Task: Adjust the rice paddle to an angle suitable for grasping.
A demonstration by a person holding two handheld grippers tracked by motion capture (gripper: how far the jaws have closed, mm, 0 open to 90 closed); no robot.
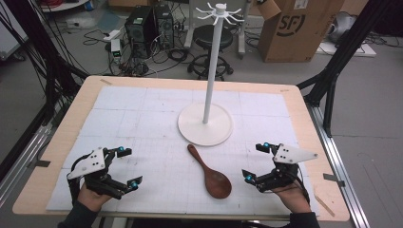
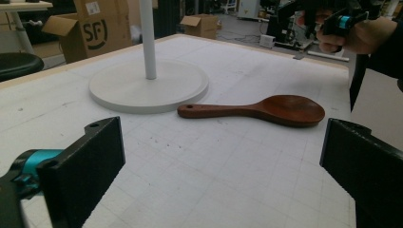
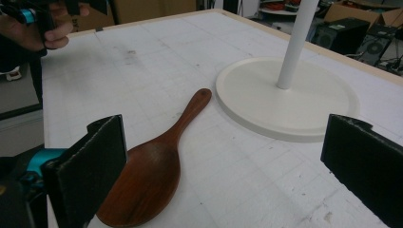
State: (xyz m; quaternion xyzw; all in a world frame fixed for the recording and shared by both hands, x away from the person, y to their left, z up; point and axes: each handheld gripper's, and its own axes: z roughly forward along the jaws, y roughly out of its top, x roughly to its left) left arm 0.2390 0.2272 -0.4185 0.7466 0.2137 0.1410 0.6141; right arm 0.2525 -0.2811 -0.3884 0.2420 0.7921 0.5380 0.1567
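Observation:
A dark wooden spoon [image 1: 209,172] lies flat on the white gridded mat [image 1: 142,118], bowl toward me, handle pointing at the white stand's round base [image 1: 205,124]. The stand's pole rises to a ring of hooks [image 1: 219,12]. My left gripper [image 1: 129,167] rests open at the mat's near left, a hand's width from the spoon. My right gripper [image 1: 255,161] is open just right of the bowl. In the left gripper view the spoon [image 2: 266,110] lies ahead of the wide-apart jaws [image 2: 223,175]. The right gripper view has the bowl [image 3: 152,175] by its left jaw [image 3: 223,175], untouched.
The stand's base [image 3: 285,99] sits past the spoon's handle, at the mat's middle. Behind the table stand a black stool [image 1: 211,42], computer towers [image 1: 147,28] and a cardboard box [image 1: 294,28]. Black frame legs [image 1: 332,71] flank the table.

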